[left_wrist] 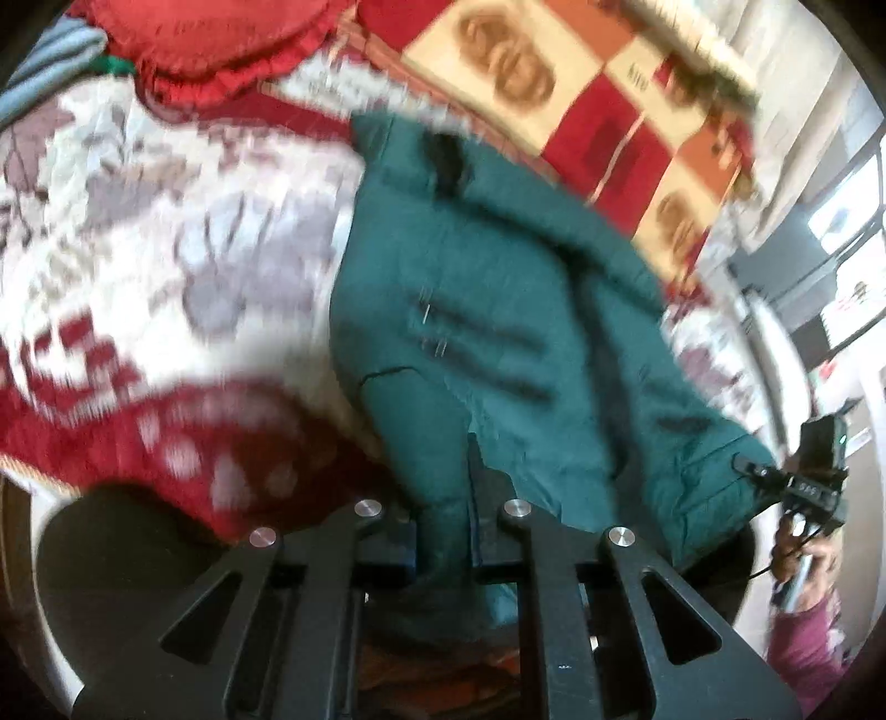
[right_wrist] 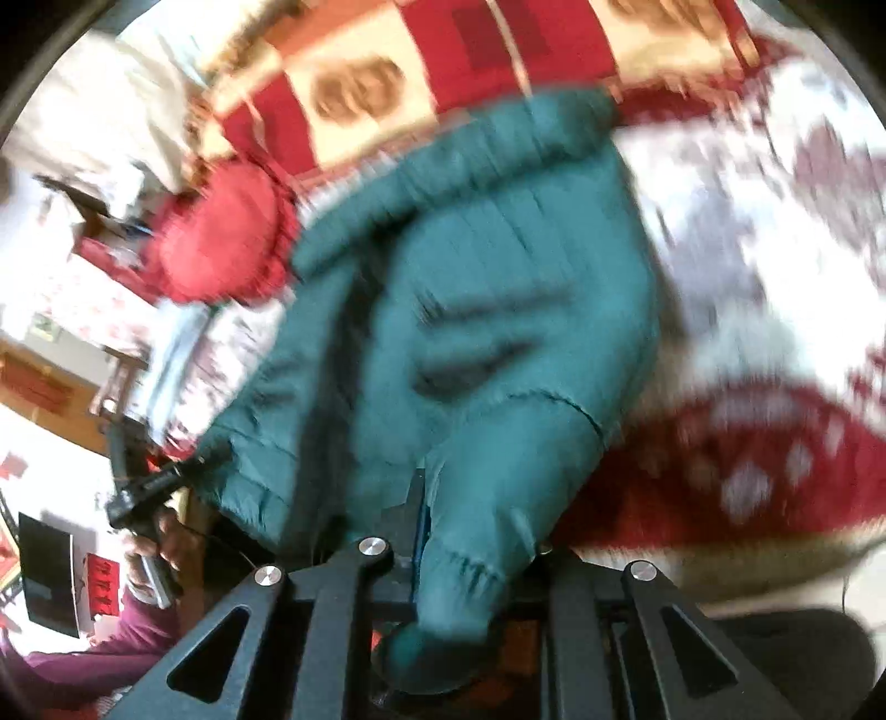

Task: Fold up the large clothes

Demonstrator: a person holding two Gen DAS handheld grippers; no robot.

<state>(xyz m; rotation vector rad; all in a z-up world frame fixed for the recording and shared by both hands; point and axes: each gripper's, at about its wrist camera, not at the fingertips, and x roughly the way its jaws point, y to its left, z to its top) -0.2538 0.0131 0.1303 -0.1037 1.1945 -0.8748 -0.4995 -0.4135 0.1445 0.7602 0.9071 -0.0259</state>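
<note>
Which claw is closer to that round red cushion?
Left, probably. The left claw holds the green jacket toward the red cushion; the right claw holds it farther away.

A home, most likely a bedroom or living room. A bed or couch carries a white and red patterned blanket [left_wrist: 166, 232], with a round red frilled cushion [left_wrist: 221, 39] near its far edge. Behind hangs a checked red, orange and cream cover [left_wrist: 581, 111]. Wooden furniture [right_wrist: 39, 382] stands at the side.
</note>
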